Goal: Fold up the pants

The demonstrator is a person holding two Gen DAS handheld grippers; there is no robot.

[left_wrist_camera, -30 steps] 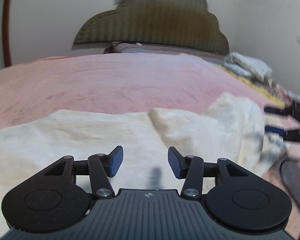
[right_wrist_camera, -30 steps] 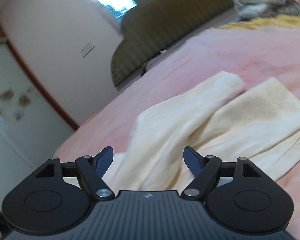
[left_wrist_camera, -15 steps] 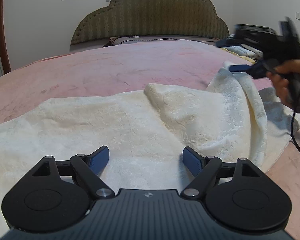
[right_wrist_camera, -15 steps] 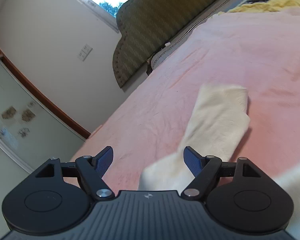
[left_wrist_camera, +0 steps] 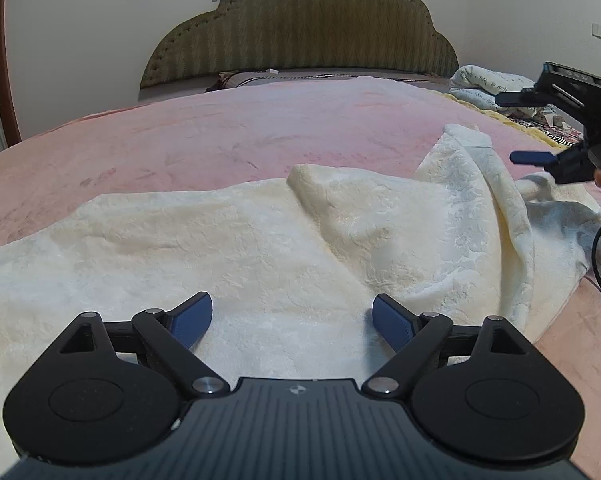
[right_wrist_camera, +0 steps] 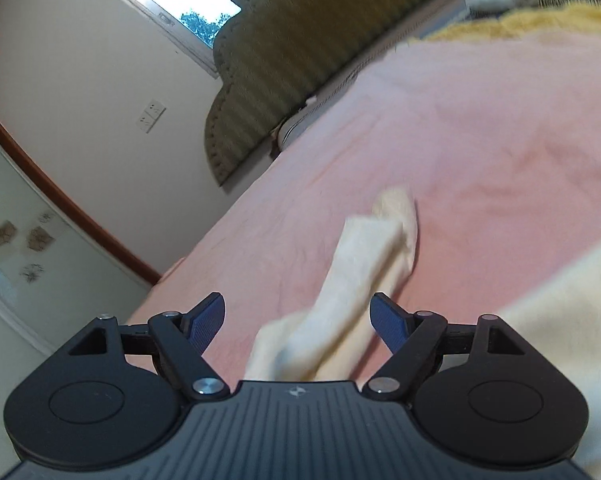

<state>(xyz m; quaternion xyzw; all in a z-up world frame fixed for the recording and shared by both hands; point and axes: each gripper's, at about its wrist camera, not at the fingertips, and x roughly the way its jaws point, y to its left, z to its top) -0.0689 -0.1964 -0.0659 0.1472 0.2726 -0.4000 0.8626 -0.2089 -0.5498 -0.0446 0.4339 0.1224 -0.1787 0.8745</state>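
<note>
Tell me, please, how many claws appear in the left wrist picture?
2: the left claw open low over the cream pants, and the right claw open at the right edge, above the pants.

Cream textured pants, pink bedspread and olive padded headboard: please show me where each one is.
Cream textured pants (left_wrist_camera: pixel 260 240): left wrist view, on the flat middle of the fabric.
Pink bedspread (left_wrist_camera: pixel 220 128): left wrist view, on bare surface beyond the pants.
Olive padded headboard (left_wrist_camera: pixel 300 28): left wrist view, on its centre panel.

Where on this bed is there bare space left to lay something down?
The pink blanket lies bare between the cream pants and the headboard. The near side is covered by the pants, and the far right corner holds piled bedding.
</note>
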